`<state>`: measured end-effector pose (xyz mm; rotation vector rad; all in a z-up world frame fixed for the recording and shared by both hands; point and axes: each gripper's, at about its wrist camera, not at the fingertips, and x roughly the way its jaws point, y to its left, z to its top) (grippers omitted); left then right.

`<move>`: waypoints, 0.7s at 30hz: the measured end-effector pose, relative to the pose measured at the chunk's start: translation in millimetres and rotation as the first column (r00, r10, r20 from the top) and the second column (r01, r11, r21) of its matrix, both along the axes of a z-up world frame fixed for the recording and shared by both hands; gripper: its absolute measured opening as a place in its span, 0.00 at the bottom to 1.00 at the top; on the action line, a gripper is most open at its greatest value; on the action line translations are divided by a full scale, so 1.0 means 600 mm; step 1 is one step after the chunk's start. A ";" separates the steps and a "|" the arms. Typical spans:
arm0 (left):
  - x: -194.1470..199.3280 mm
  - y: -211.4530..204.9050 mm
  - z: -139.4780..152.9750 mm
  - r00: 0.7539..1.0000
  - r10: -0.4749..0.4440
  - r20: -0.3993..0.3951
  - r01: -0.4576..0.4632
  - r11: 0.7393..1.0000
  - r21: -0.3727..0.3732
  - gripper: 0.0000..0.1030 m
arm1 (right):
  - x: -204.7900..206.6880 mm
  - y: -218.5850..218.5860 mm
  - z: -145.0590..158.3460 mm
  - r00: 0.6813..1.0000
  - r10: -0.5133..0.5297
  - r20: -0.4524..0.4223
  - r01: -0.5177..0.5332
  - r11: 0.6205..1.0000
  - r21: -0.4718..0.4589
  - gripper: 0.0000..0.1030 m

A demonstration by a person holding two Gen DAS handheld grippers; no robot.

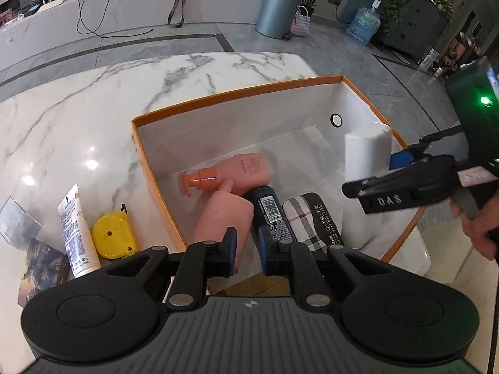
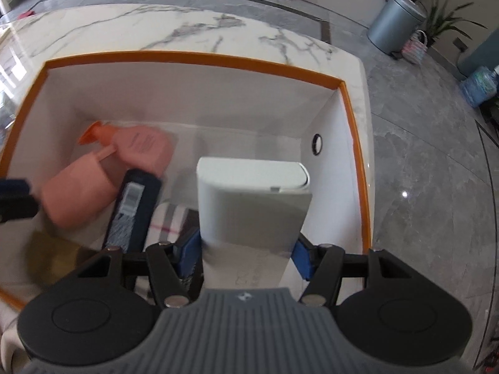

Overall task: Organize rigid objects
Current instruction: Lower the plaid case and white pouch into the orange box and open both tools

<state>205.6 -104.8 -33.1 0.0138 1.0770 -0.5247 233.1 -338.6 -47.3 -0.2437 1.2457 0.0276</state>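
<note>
An orange-rimmed white box (image 1: 237, 93) (image 2: 193, 57) sits on the marble table. Inside lie a pink pump bottle (image 1: 240, 171) (image 2: 140, 145), a pink cup (image 1: 221, 218) (image 2: 75, 196), a dark bottle with a barcode (image 1: 269, 212) (image 2: 132, 208) and a plaid case (image 1: 307, 218). My right gripper (image 2: 246, 249) (image 1: 377, 171) is shut on a white boxy object (image 2: 252, 199) (image 1: 365, 171) and holds it upright in the box's right end. My left gripper (image 1: 248, 249) is nearly closed and empty, above the box's near rim.
Left of the box on the table lie a yellow tape measure (image 1: 113, 233), a white tube (image 1: 76, 233), a clear plastic piece (image 1: 17, 221) and a picture card (image 1: 40, 268). A grey bin (image 1: 279, 7) and a water jug (image 1: 365, 23) stand on the floor beyond.
</note>
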 end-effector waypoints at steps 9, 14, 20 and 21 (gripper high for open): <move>0.000 0.001 -0.009 1.000 0.004 -0.006 -0.004 1.000 0.003 0.16 | 0.024 0.013 -0.041 1.000 0.002 0.020 -0.001 0.999 -0.051 0.59; -0.002 0.005 -0.012 1.000 0.002 -0.006 -0.002 1.000 0.002 0.16 | 0.026 0.015 -0.055 1.000 -0.001 0.023 0.003 0.998 -0.066 0.59; -0.002 0.003 -0.011 1.000 0.001 -0.006 -0.001 1.000 0.002 0.16 | 0.029 0.009 -0.060 0.999 -0.039 0.014 0.040 0.998 -0.056 0.58; -0.002 0.003 -0.011 1.000 0.002 -0.006 -0.002 1.000 0.001 0.16 | 0.028 0.009 -0.060 0.999 -0.034 0.018 0.035 0.998 -0.055 0.58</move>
